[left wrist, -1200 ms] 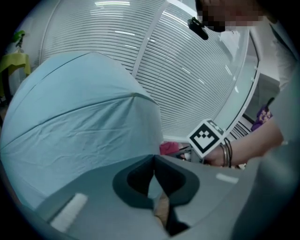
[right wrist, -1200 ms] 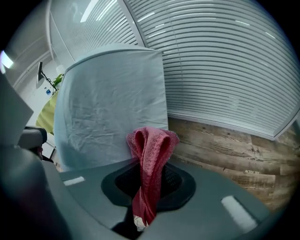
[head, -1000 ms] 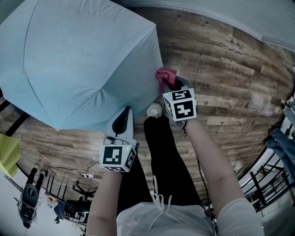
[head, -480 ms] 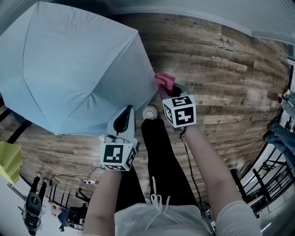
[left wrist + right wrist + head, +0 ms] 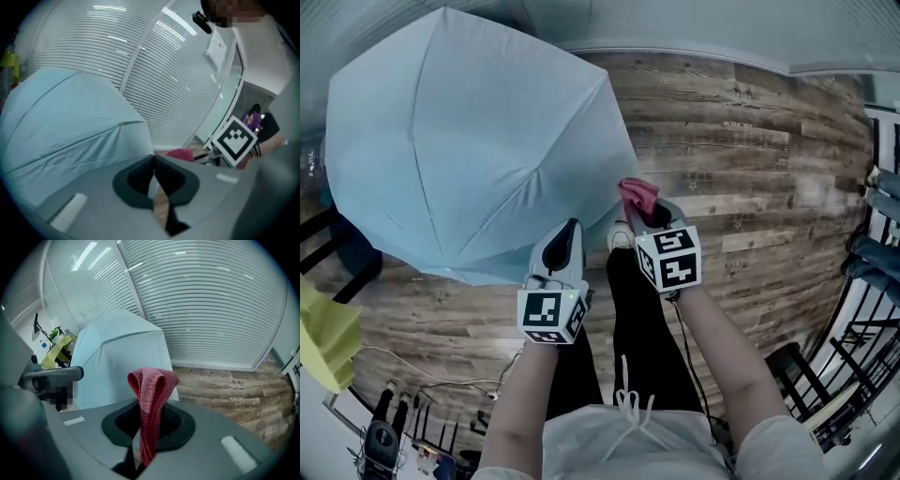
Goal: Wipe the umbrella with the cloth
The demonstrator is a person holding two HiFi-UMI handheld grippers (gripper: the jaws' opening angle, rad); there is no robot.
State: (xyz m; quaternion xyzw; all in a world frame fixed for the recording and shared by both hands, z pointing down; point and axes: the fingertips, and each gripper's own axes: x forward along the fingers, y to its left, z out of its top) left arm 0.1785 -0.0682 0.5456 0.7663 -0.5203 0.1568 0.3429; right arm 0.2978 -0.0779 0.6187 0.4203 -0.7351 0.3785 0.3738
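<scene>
umbrella: pale blue | cloth: pink-red | floor: brown wood-grain

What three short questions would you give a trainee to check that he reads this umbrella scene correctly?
1. True or false: the right gripper is shut on the red cloth.
2. The open umbrella is: A) light blue, B) yellow, C) black.
3. Fill in: the floor is of ____ planks.
Key: 1 true; 2 A; 3 wooden.
</scene>
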